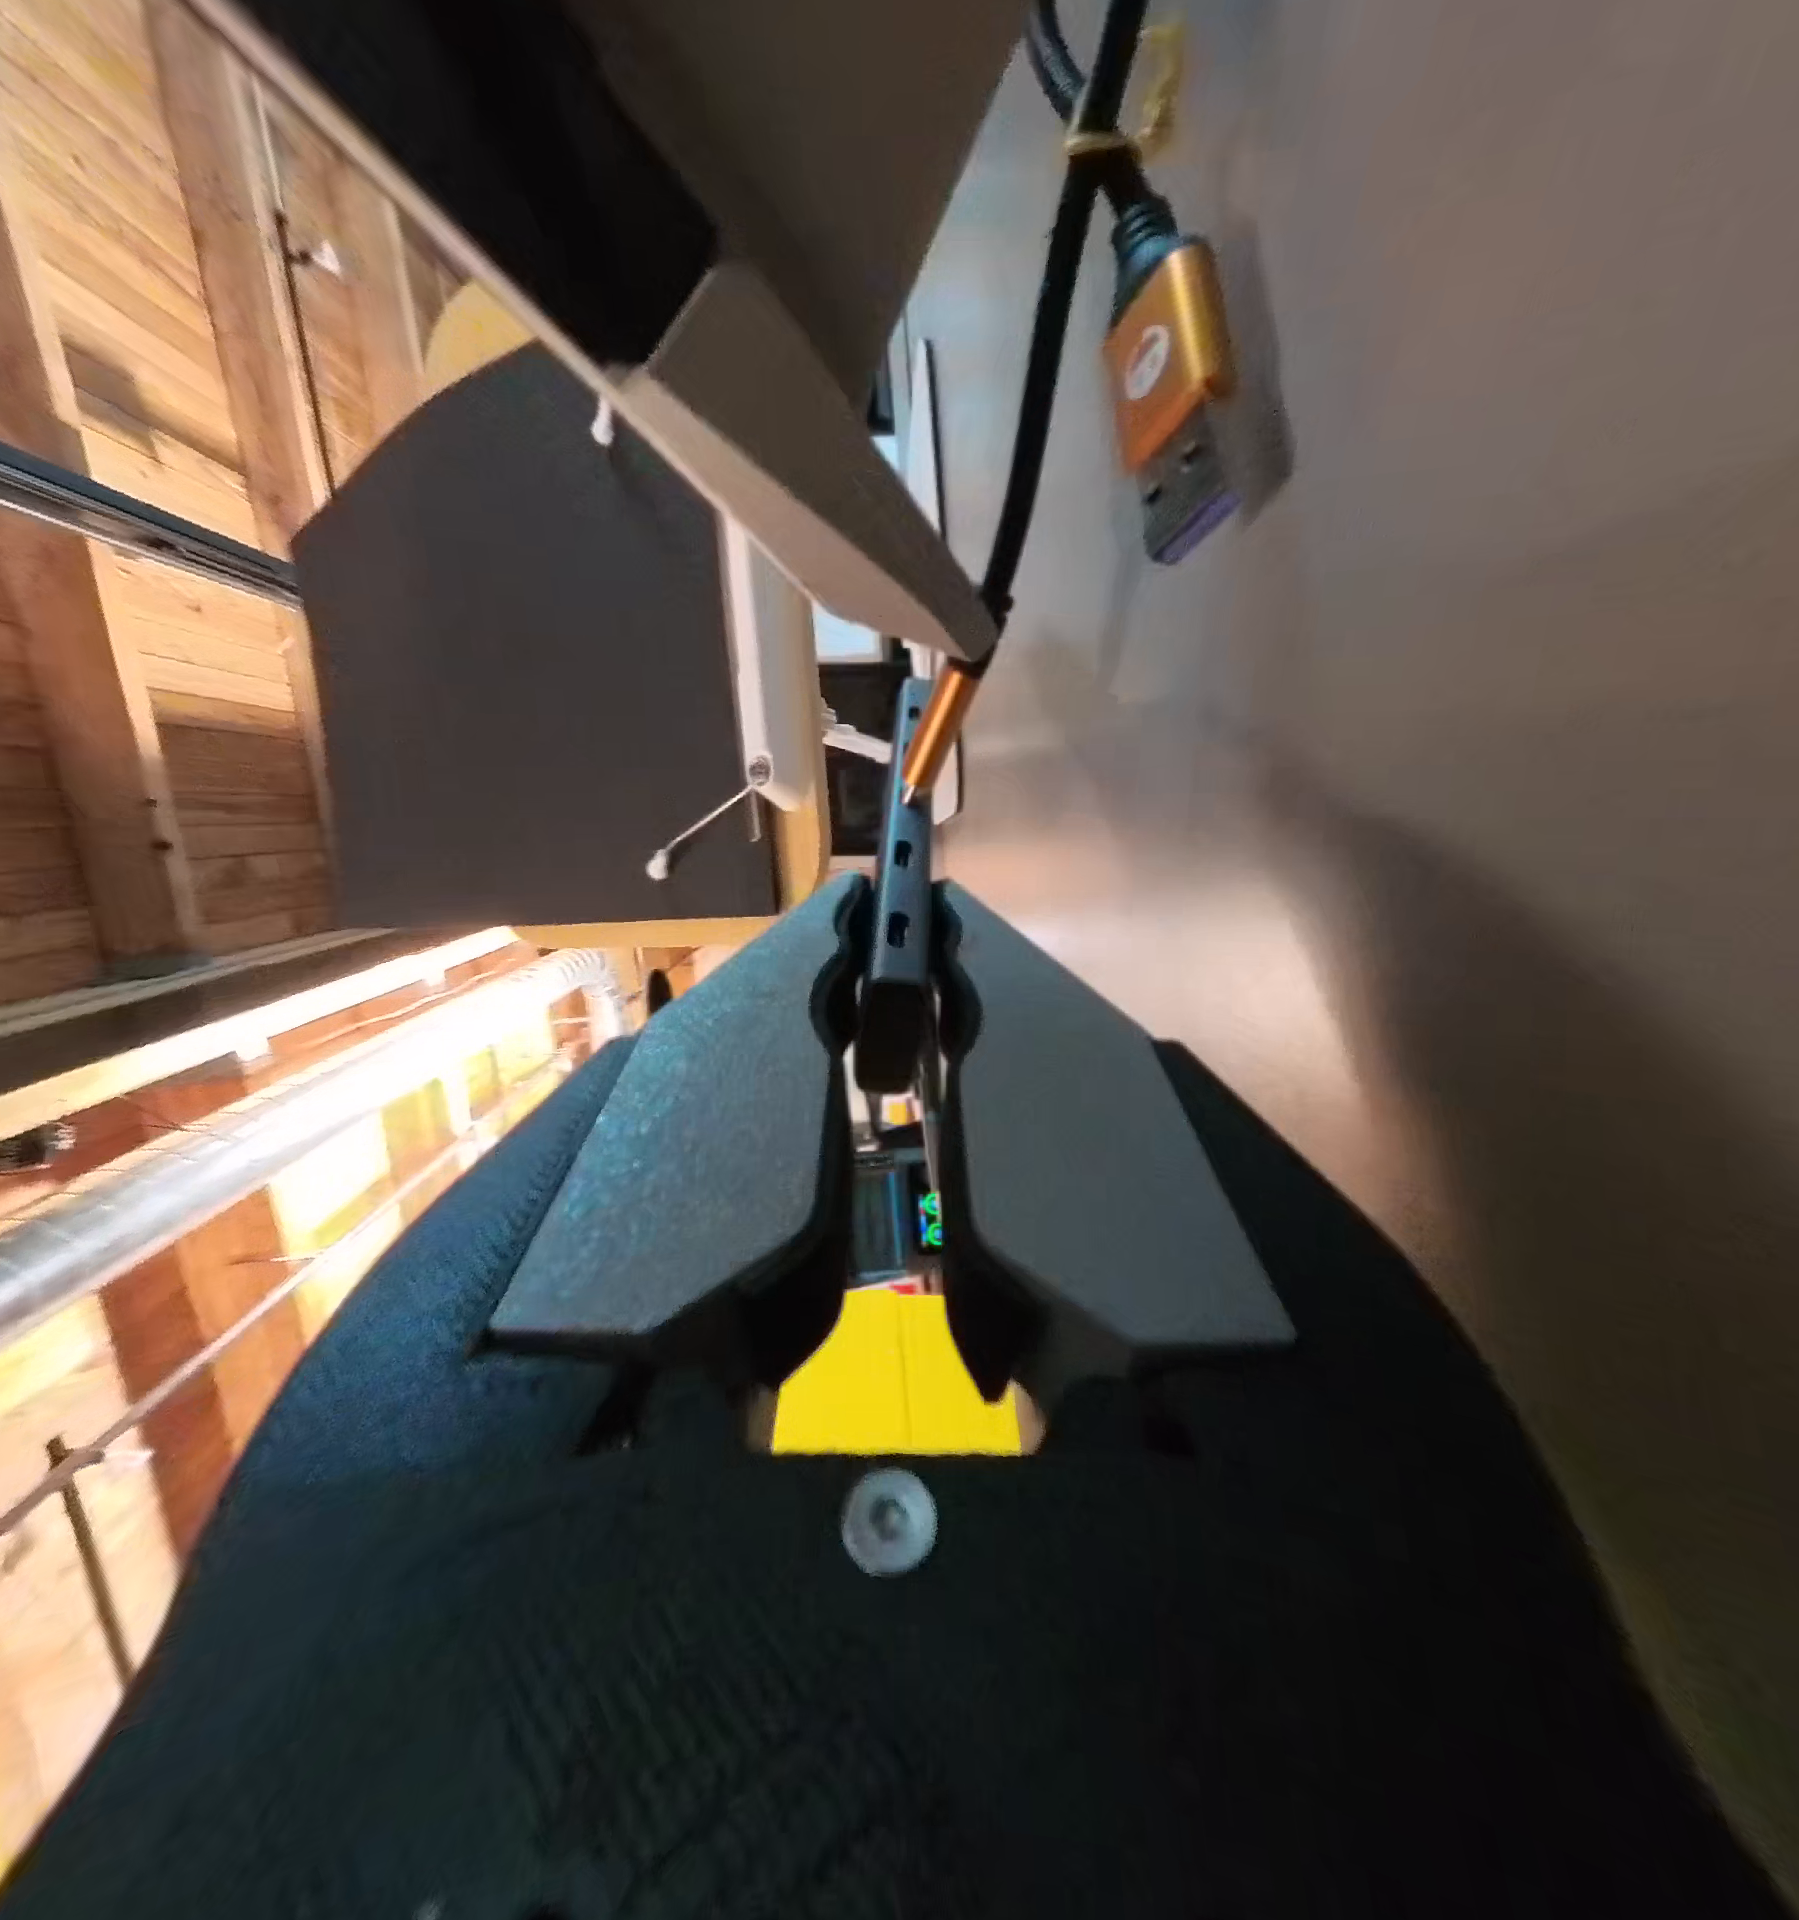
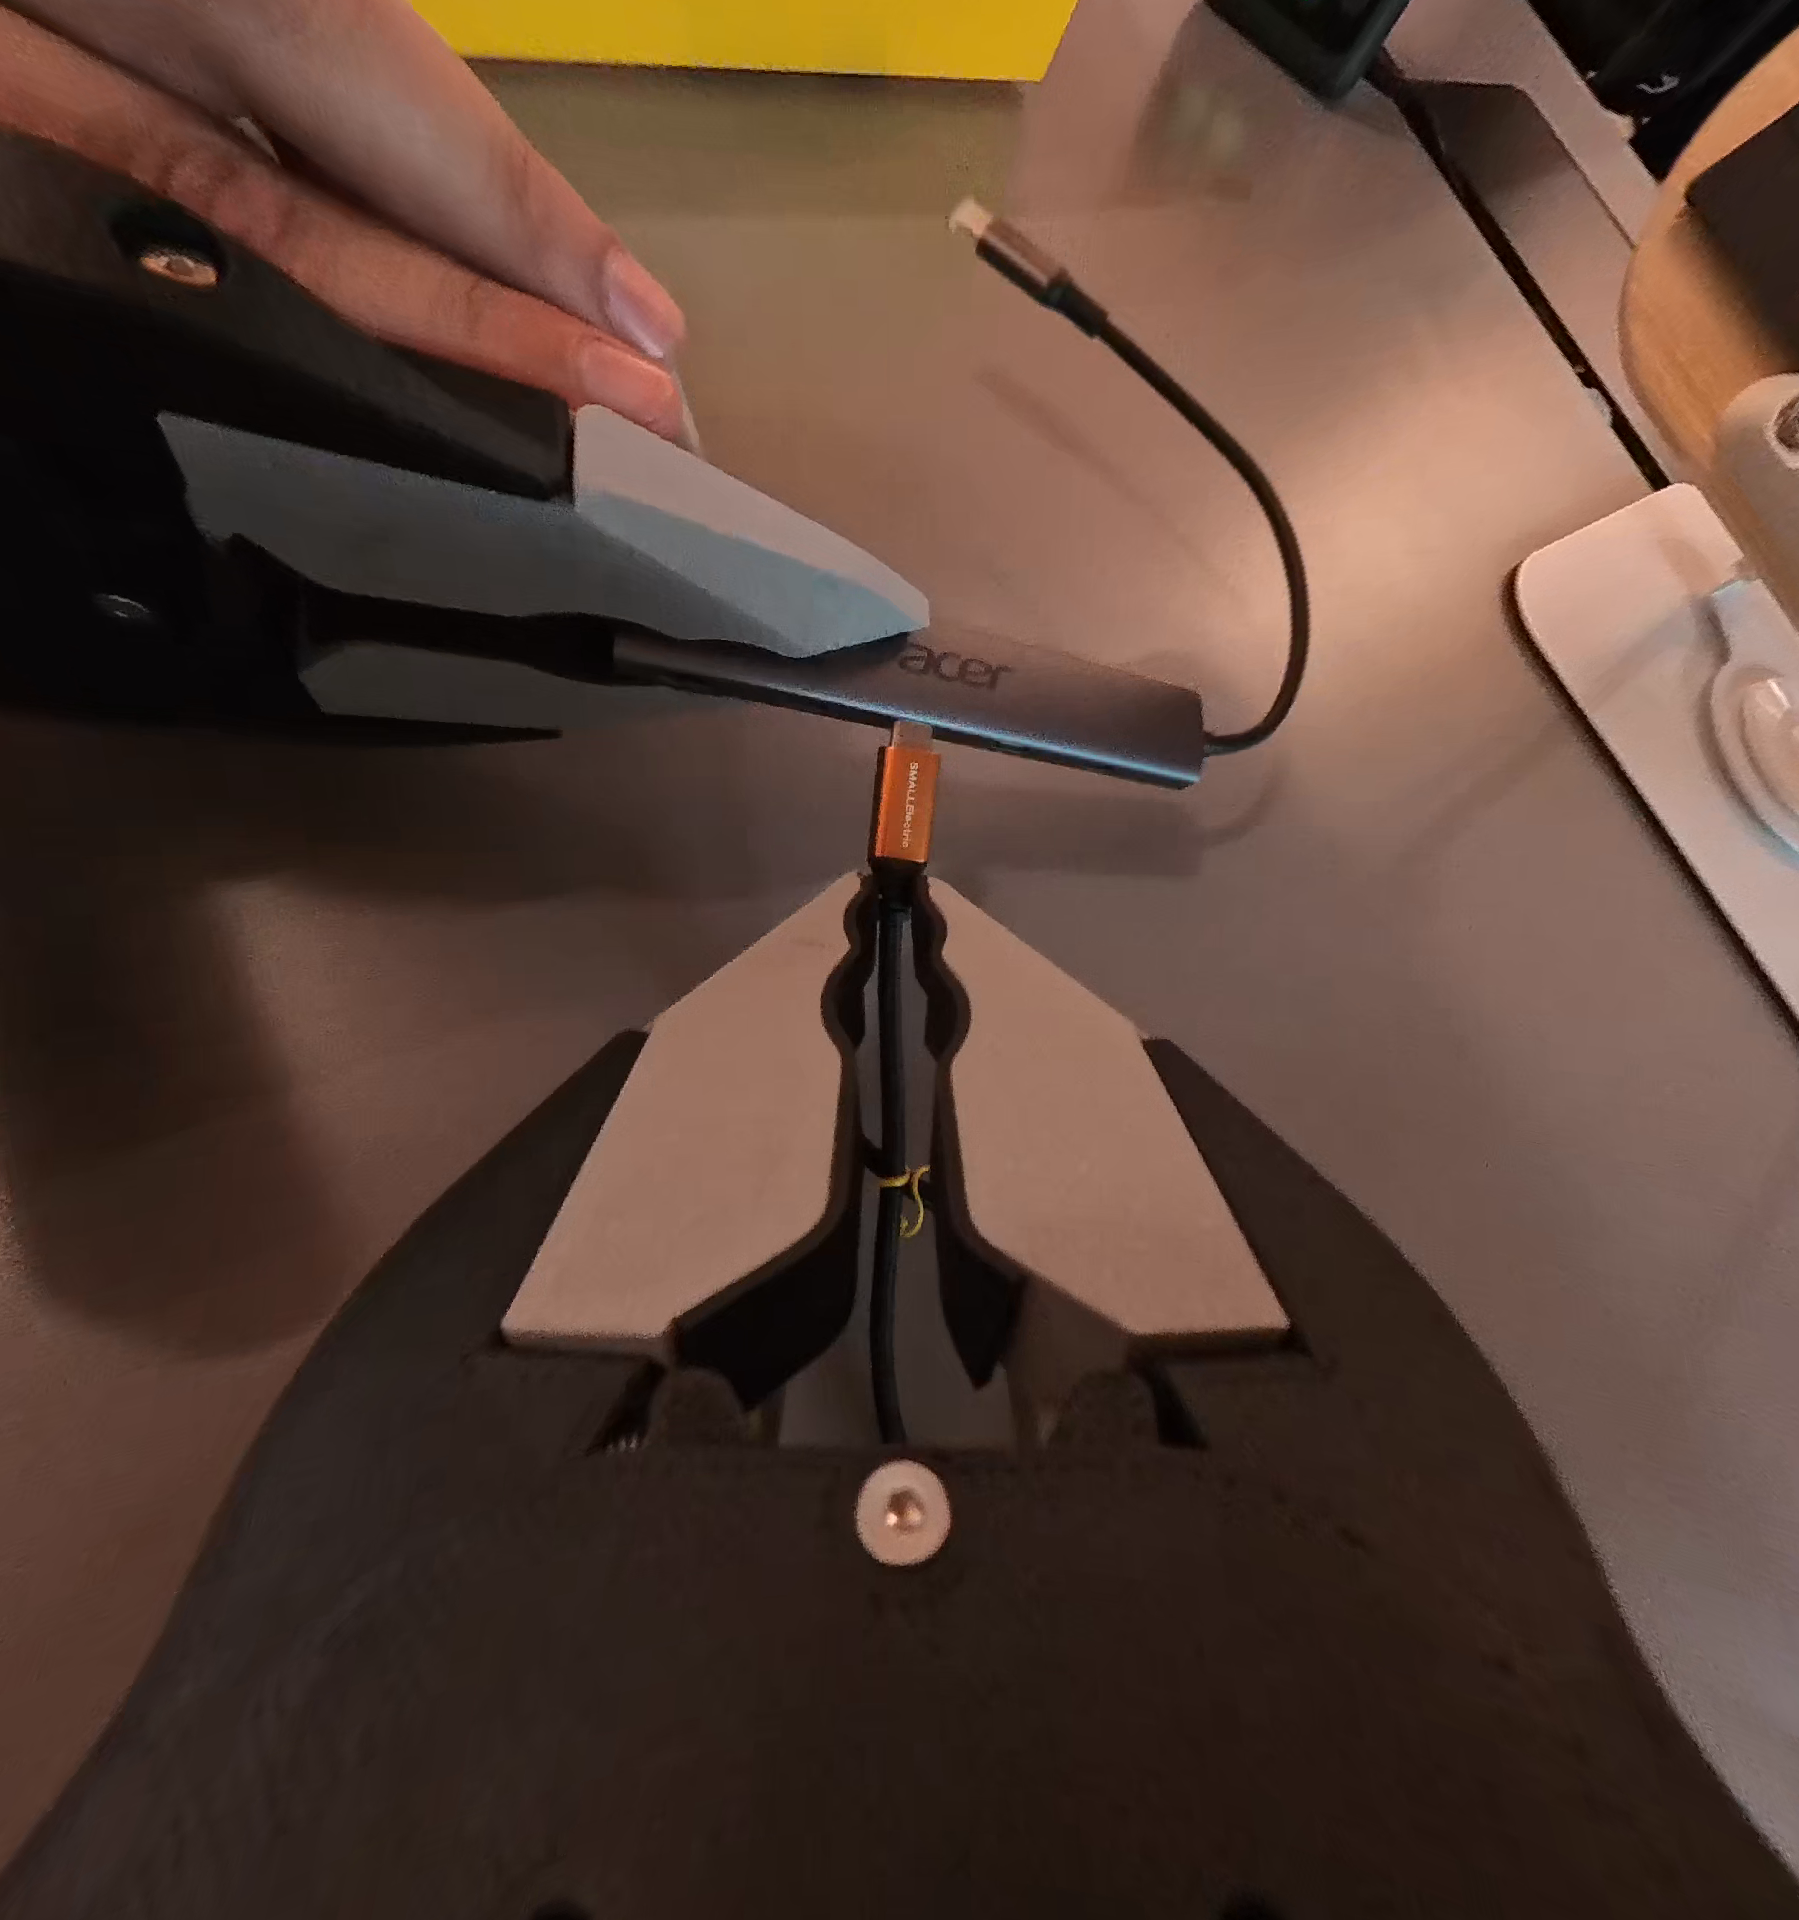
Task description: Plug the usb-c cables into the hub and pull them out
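My left gripper [image 1: 900, 899] is shut on one end of the slim dark grey hub [image 1: 907, 831] and holds it just above the table. In the right wrist view the hub [image 2: 1040, 698] juts out of the left gripper [image 2: 853, 649]. My right gripper [image 2: 897, 888] is shut on the black cable just behind its orange USB-C plug [image 2: 905, 821]. The plug's metal tip sits at a port on the hub's near side, with part of the tip still showing. The plug [image 1: 936, 727] meets the hub's edge in the left wrist view. The cable's orange USB-A end [image 1: 1175, 395] hangs free.
The hub's own short black lead [image 2: 1284, 582] curls over the grey table [image 2: 355, 935] to a loose plug [image 2: 1009, 249]. A white stand [image 2: 1653, 727] and a round wooden base [image 2: 1684, 249] lie right. A yellow box [image 2: 749, 31] is at the back. A person's hand [image 2: 407, 187] holds the left gripper.
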A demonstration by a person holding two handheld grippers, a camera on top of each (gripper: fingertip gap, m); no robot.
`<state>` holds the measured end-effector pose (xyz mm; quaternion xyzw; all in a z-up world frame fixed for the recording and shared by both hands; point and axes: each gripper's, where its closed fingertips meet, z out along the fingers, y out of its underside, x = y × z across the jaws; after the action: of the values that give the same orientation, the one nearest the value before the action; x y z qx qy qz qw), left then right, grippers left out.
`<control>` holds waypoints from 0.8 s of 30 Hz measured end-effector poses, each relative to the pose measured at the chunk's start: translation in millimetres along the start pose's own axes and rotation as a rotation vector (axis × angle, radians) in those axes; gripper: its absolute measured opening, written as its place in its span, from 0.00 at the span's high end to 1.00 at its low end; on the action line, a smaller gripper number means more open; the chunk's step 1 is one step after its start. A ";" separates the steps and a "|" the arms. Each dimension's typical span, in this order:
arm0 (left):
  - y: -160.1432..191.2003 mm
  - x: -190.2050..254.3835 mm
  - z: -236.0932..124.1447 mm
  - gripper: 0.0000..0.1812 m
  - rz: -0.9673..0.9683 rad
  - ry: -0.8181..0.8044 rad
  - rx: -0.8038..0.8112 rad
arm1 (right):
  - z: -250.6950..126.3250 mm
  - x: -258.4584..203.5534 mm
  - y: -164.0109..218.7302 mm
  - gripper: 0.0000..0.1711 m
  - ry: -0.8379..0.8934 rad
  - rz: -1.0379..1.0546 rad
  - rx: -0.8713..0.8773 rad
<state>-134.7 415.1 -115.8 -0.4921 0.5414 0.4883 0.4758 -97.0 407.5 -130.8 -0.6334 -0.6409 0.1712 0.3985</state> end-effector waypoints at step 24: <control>-11.7 -16.6 -12.0 0.96 0.000 -0.070 0.079 | -21.3 1.1 -17.5 0.99 -0.006 -0.052 0.132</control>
<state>-122.3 403.9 -99.2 -0.4558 0.5432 0.4834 0.5133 -93.2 400.1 -104.5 -0.5882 -0.6457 0.2045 0.4419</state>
